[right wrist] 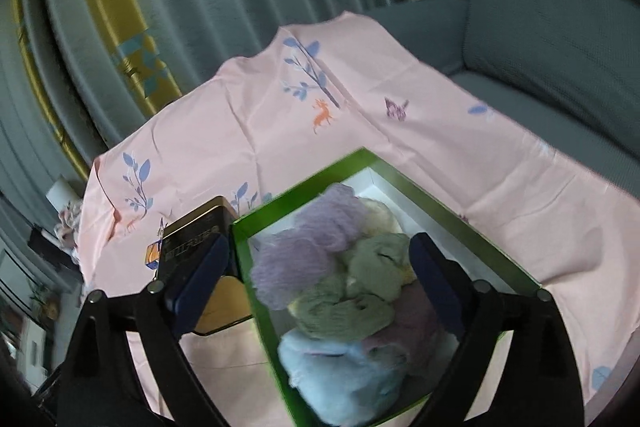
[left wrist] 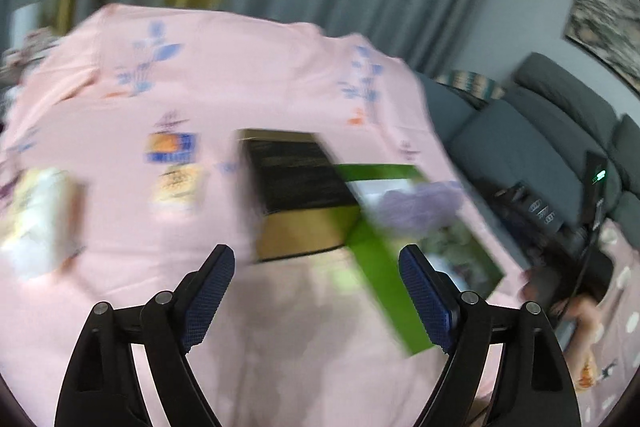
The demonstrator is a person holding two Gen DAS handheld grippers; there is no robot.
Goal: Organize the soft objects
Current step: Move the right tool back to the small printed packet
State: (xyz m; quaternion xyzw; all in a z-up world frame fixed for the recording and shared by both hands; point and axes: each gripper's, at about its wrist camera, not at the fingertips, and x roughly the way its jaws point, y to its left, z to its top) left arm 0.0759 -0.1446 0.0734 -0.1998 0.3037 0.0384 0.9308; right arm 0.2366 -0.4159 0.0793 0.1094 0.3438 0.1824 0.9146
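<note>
A green-rimmed box (right wrist: 245,267) with a white inside lies on the pink printed cloth (right wrist: 280,131). It holds a pile of soft woolly pieces: purple (right wrist: 304,247), olive green (right wrist: 360,291), light blue (right wrist: 344,379) and cream (right wrist: 382,215). My right gripper (right wrist: 320,247) hangs open over the pile, its pads apart and pressing on nothing. In the blurred left wrist view the box (left wrist: 380,267) sits ahead to the right with a purple piece (left wrist: 416,207) showing. My left gripper (left wrist: 318,259) is open above bare cloth, nothing between its fingers.
A black and gold tin (right wrist: 196,231) stands against the box's left side, seen too as the tin (left wrist: 296,179). A pale packet (left wrist: 36,219) lies at far left. A hand (left wrist: 536,287) holds the other gripper at right. Grey sofa (right wrist: 540,27) and curtains behind.
</note>
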